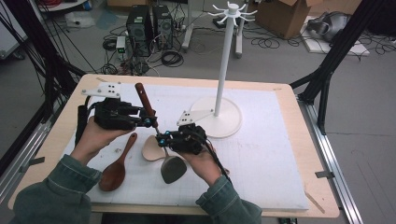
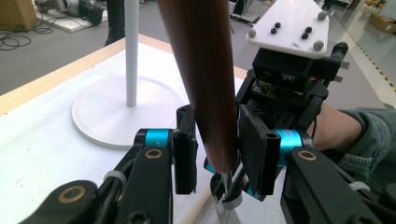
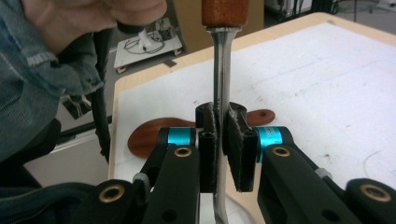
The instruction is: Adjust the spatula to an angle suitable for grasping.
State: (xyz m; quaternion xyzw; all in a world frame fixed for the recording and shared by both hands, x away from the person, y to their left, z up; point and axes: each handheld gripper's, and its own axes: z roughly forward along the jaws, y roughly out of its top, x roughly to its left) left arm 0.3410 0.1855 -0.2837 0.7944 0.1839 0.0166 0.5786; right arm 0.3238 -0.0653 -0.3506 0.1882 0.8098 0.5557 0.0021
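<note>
Gripping one utensil between them, two hand-held grippers meet left of centre in the high view. The left gripper (image 1: 150,122) has its jaws closed on the dark reddish-brown wooden handle (image 1: 144,103), which rises tilted toward the upper left of the frame. The right gripper (image 1: 162,139) pinches the thin metal shank (image 3: 221,70) just below that handle; in its own view the two black pads press both sides of the shank. This is a grey-bladed spatula with a wooden handle (image 1: 173,169), its blade low by the right hand, apparently touching the white mat (image 1: 261,154), though the contact is hard to make out. Beside it lie a pale wooden spoon (image 1: 152,149) and, further left, a dark brown wooden spoon (image 1: 114,171). At centre right stands a white hook stand with a round base (image 1: 225,70).
</note>
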